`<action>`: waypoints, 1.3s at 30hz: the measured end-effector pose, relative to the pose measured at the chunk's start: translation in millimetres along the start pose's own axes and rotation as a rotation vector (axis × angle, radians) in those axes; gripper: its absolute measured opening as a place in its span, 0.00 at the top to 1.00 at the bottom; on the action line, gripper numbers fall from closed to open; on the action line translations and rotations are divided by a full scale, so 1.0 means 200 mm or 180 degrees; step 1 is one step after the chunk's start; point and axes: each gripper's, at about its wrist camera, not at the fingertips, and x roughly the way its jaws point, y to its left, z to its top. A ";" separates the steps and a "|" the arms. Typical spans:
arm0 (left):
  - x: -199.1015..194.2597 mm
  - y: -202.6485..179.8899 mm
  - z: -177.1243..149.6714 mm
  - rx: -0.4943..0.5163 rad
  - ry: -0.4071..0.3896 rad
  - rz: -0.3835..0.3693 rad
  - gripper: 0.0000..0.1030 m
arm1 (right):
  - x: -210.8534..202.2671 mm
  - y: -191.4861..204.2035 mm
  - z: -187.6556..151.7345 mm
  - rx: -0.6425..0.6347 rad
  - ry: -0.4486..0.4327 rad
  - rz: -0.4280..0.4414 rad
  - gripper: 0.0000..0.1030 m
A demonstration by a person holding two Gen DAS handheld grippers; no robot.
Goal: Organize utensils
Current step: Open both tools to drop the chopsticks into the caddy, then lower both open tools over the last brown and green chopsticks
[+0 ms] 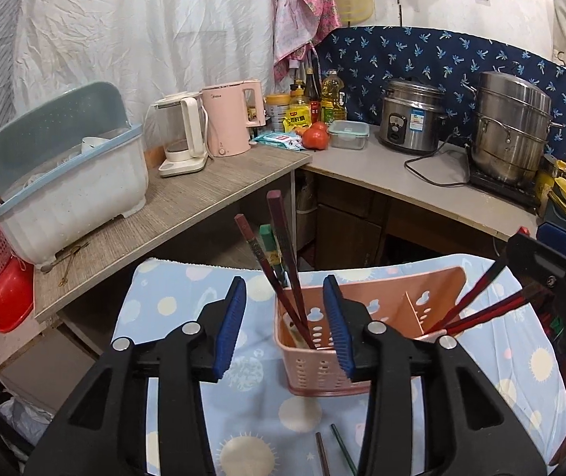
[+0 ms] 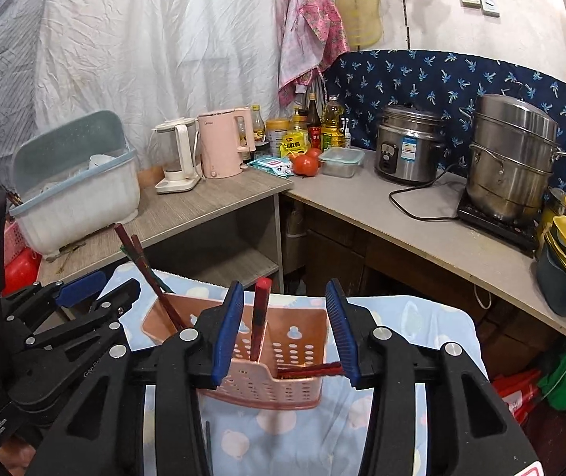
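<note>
Chopstick (image 1: 283, 273) lower ends hidden inside pink holder (image 1: 318, 373). Two loose sticks (image 1: 334, 452) cut off by bottom edge, partly behind tool arm. Rice cooker label (image 2: 408, 148) too small to read.

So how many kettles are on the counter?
2. A clear-and-white kettle stands on the counter to the right of the blue-lidded dish box. A pink kettle stands right beside it, nearer the bottles. None looks hidden.

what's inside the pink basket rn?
The pink basket has two compartments split by a divider. Dark red chopsticks and one green chopstick stand in one; red chopsticks lean in the other. Their lower ends and the basket floor are hidden by the walls.
</note>
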 end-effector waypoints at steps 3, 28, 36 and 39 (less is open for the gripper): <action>-0.06 0.01 -0.03 -0.0024 -0.0017 0.0007 0.55 | -0.05 -0.02 -0.03 0.0053 0.0002 0.0030 0.58; -0.38 0.01 -0.75 -0.0145 0.0594 -0.0072 0.55 | -0.42 0.04 -0.78 -0.0047 0.0678 0.0126 0.58; -0.42 -0.03 -1.00 -0.0088 0.0873 -0.0055 0.55 | -0.42 0.13 -1.06 -0.0134 0.1009 0.0214 0.58; -0.43 -0.05 -1.08 -0.0060 0.0982 -0.0061 0.55 | -0.41 0.18 -1.14 -0.0220 0.1069 0.0222 0.58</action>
